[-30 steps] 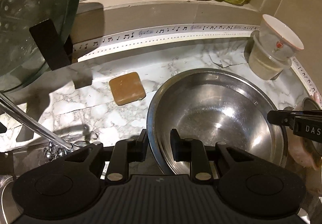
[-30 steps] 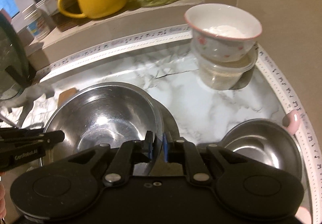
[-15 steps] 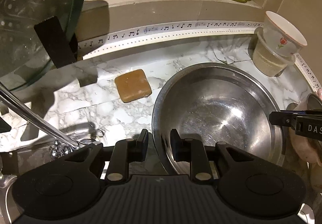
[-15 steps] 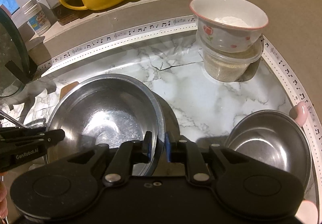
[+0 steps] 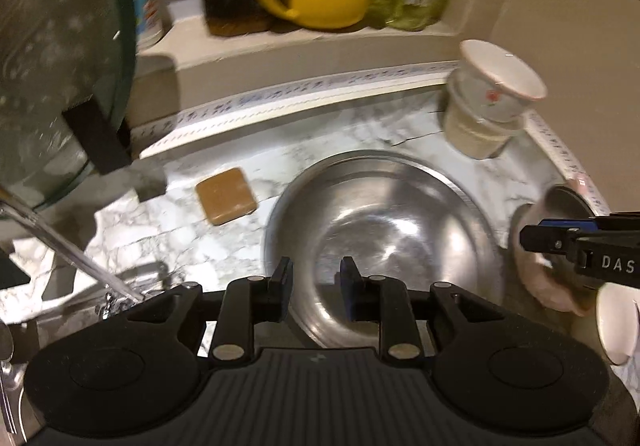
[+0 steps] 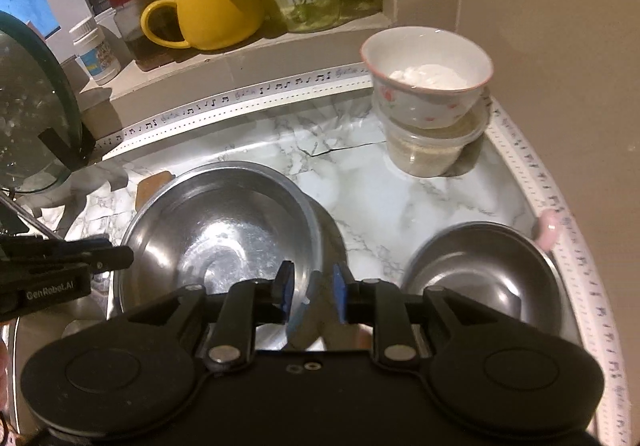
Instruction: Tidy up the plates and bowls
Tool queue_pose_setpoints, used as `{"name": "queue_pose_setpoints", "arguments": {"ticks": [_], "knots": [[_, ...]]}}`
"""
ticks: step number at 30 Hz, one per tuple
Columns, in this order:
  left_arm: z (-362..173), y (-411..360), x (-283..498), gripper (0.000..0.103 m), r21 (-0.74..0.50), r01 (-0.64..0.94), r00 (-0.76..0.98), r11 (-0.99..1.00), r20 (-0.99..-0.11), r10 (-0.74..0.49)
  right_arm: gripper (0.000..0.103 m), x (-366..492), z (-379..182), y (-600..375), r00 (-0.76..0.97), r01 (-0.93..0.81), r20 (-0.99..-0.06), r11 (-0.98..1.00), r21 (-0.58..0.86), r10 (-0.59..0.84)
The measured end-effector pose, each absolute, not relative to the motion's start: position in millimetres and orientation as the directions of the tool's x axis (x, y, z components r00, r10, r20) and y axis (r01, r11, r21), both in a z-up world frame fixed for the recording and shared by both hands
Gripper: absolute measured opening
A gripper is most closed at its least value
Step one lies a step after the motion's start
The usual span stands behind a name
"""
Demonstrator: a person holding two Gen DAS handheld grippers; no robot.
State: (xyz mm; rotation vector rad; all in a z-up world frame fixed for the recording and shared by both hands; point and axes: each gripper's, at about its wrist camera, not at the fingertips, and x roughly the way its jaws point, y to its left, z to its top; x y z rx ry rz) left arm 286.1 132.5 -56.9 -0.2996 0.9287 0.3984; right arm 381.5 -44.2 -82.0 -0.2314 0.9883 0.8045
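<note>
A large steel bowl (image 5: 380, 230) sits on the marble counter; it also shows in the right wrist view (image 6: 224, 230). My left gripper (image 5: 316, 286) is open, its jaws either side of the bowl's near-left rim with a gap. My right gripper (image 6: 310, 290) is open around the bowl's right rim, jaws apart from it. A smaller steel bowl (image 6: 480, 270) sits to the right. A white flowered bowl (image 6: 426, 75) rests on a plastic tub (image 6: 432, 143) at the back right.
A brown soap bar (image 5: 226, 195) lies left of the large bowl. A glass lid (image 5: 52, 57) stands at the left by a tap (image 5: 64, 246). A yellow mug (image 6: 208, 9), jars and a bottle stand on the ledge behind. Walls close the right side.
My right gripper has opened and let go of the large bowl's rim. My left gripper has opened wider. Both views have pulled up and back; the bowl rests on the counter.
</note>
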Motion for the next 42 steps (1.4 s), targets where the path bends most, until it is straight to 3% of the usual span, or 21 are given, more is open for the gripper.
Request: {"name": "queue_pose_setpoints", "arguments": {"ticks": [14,16,17,18,24,26,31,33,42], "knots": [[-22.5,87.0,300.1,0.032,-0.107,-0.324,0.605,0.940,-0.787,0.119,0.037,375.7,-47.7,-109.9,0.358,-0.659,-0.796,0.736,0.155,0.488],[-20.3,80.4,305.0,0.047,-0.119,-0.300,0.615,0.947,-0.783,0.097,0.038,376.4,-46.0,-119.1,0.367,-0.652,-0.797,0.744,0.148,0.480],[-18.8,77.0,306.9,0.063,-0.124,-0.290,0.623,0.949,-0.777,0.089,0.039,377.3,-45.7,-123.7,0.373,-0.646,-0.798,0.750,0.143,0.473],[-17.1,73.1,308.6,0.069,-0.128,-0.281,0.635,0.951,-0.768,0.084,0.040,378.0,-45.7,-128.1,0.378,-0.641,-0.799,0.755,0.138,0.467],[-20.0,56.0,329.9,0.071,-0.164,-0.211,0.637,0.964,-0.771,0.009,0.053,387.8,-51.9,-152.9,0.399,-0.596,-0.806,0.792,0.134,0.436],[-23.5,51.8,338.0,0.071,-0.174,-0.204,0.631,0.963,-0.775,-0.006,0.066,391.6,-54.1,-159.2,0.405,-0.579,-0.806,0.803,0.138,0.431],[-33.0,38.9,356.4,0.071,-0.173,-0.162,0.634,0.971,-0.772,-0.032,0.080,401.9,-62.7,-170.9,0.403,-0.537,-0.811,0.827,0.165,0.423],[-39.0,34.9,365.8,0.081,-0.168,-0.156,0.630,0.973,-0.776,-0.033,0.081,405.4,-67.5,-171.5,0.401,-0.518,-0.815,0.837,0.174,0.418],[-67.7,27.0,403.6,0.083,-0.182,-0.137,0.583,0.974,-0.810,-0.070,0.077,423.3,-89.5,-168.7,0.382,-0.491,-0.836,0.853,0.178,0.394]]}}
